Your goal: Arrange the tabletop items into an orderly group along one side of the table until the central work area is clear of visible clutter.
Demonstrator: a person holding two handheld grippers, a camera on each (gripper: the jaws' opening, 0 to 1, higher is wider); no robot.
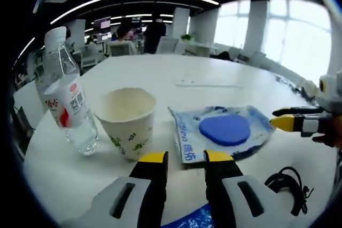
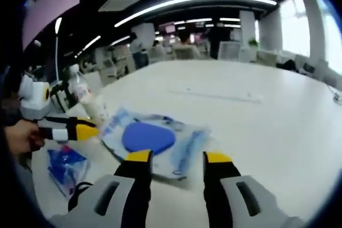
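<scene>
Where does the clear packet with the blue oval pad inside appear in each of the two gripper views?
Left gripper view: the packet lies right of centre, just beyond that view's own jaws, to the right of the paper cup.
Right gripper view: the packet lies left of centre, just ahead of that view's own jaws.
Shared landmark: the paper cup, standing by the water bottle in the left gripper view, appears blurred beyond the packet's far left corner in the right gripper view.

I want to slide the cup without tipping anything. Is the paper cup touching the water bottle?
Apart. The left gripper view shows a strip of bare table between the paper cup and the water bottle.
</scene>
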